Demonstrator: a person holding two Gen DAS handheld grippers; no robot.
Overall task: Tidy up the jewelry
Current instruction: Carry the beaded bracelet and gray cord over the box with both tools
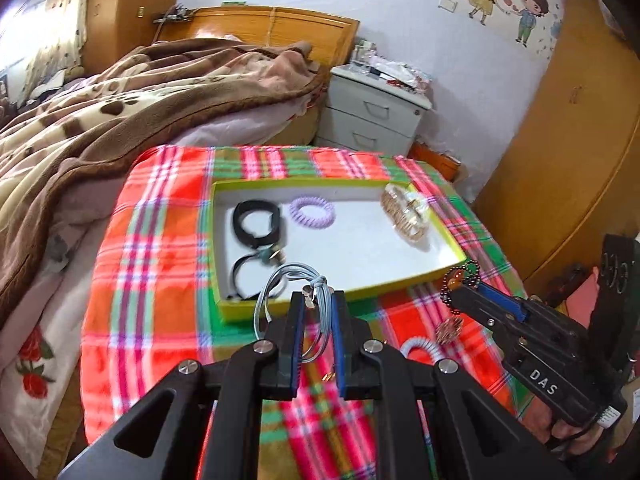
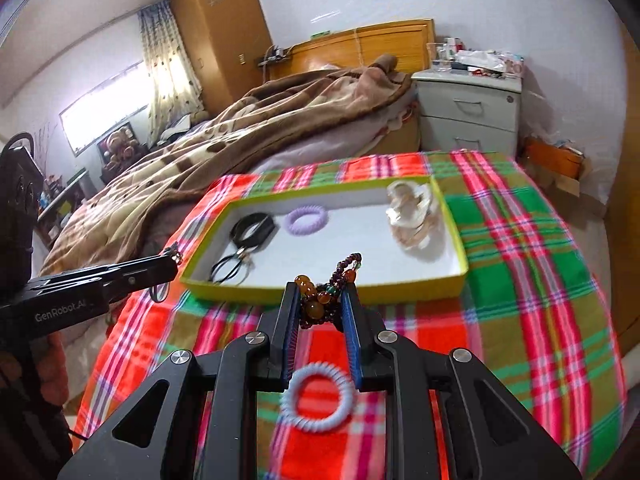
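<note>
The left gripper (image 1: 318, 304) tilts downward just short of the near wall of the yellow-rimmed tray (image 1: 452, 246), jaws pinched narrow on a grey cord necklace (image 1: 276, 292). The right gripper (image 2: 320, 300) tilts likewise before that wall, jaws clamped on a beaded bracelet (image 2: 320, 300). Fingers of a hand (image 1: 568, 434) wrap its handle.

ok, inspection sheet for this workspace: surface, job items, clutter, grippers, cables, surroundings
Surface: plaid cloth, bearing a yellow-rimmed tray.
Job's things: in the tray, black bands, purple coil tie, gold bracelet; on the cloth, pale blue coil tie.
Clutter: nothing seen.
Grippers: left hand-held gripper shut on grey cord necklace; right hand-held gripper shut on beaded bracelet.
Cables: nothing seen.
Surroundings: bed, nightstand, wardrobe.
</note>
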